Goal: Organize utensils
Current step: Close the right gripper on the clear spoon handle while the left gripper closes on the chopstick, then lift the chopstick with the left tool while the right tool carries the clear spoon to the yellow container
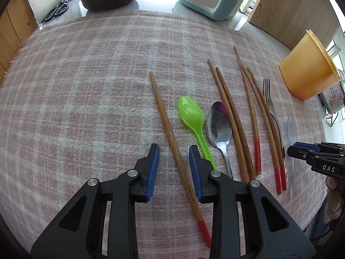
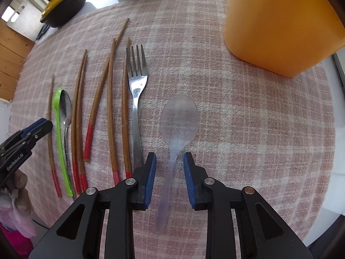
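While jaws parted, left gripper astride chopstick.

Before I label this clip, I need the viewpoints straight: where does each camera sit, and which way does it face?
Left wrist: on the left hand-held gripper, looking forward and down at a lone chopstick between its open fingers; the right hand-held gripper shows at the right edge.
Right wrist: on the right hand-held gripper, open astride a clear spoon; the left hand-held gripper and fingers show at left.
Shared: green spoon, metal spoon, fork, orange tub, checked cloth.
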`<state>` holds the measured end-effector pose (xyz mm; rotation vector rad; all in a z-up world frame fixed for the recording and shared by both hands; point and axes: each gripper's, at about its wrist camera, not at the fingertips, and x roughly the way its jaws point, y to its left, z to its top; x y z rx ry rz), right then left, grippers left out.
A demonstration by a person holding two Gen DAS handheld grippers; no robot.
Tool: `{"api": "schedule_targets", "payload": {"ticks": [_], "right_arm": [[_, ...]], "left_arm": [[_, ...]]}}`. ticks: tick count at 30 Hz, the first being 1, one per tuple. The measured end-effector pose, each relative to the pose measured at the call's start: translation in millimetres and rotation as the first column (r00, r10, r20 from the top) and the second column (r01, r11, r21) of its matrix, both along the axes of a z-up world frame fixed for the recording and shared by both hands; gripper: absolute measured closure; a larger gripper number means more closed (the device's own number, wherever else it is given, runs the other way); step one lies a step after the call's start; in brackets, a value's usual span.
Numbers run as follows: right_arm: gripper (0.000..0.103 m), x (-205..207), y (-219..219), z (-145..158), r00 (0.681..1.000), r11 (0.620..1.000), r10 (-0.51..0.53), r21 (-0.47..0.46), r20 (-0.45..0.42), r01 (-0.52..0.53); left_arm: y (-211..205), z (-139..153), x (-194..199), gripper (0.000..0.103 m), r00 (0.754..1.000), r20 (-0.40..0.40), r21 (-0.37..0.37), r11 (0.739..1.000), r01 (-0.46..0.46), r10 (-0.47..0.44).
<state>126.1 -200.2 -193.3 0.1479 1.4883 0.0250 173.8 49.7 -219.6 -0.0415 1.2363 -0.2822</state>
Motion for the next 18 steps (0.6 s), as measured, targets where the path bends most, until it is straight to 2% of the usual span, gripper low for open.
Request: {"api": "schedule_targets", "payload": {"ticks": [2,5,7,9,10,13,18], "right_arm": [[0.079,1.2,1.1,-1.0,1.000,1.000,0.001,-0.001,0.000,-0.001],[0.079,0.8,10.2,-2.3,1.000,0.999,0.023,-0.025,-0.007,-0.023],[0.079,1.8,19.7,-2.7,0.998,0.996,0.067,-0.058,-0.007,-0.067],[0.087,1.6,31.4,-4.0,0.992,0.987,0.123,-0.101,-0.002,-0.122],[0.094,2.0,33.2,-3.8,0.990,0.984,0.144,-0.110,0.001,-0.143],[0.099,3.7,30.0,-4.3,0.990,0.986,0.144,-0.080,-0.006,-0.144],[0.099,-1.6,17.4,0.4,0.993,0.993,0.113,-0.040,0.017,-0.112]], "left_arm": [[4.0,-0.2,1.4,0.089,1.000,0.012,0.006,1.000,-0.001,0.001],[10.4,-0.8,3.0,0.094,1.000,0.009,-0.017,1.000,0.001,-0.001],[13.5,-1.0,3.2,0.094,1.000,0.003,-0.035,0.999,0.002,-0.002],[16.1,-1.3,4.1,0.095,1.000,-0.005,-0.053,0.999,-0.006,0.006],[17.5,-1.5,4.2,0.095,1.000,-0.009,-0.063,0.998,-0.012,0.011],[21.5,-1.5,1.8,0.098,0.999,-0.022,-0.089,0.996,-0.026,0.024],[26.0,0.2,-5.8,0.099,0.998,-0.024,-0.118,0.991,-0.058,0.056]]}}
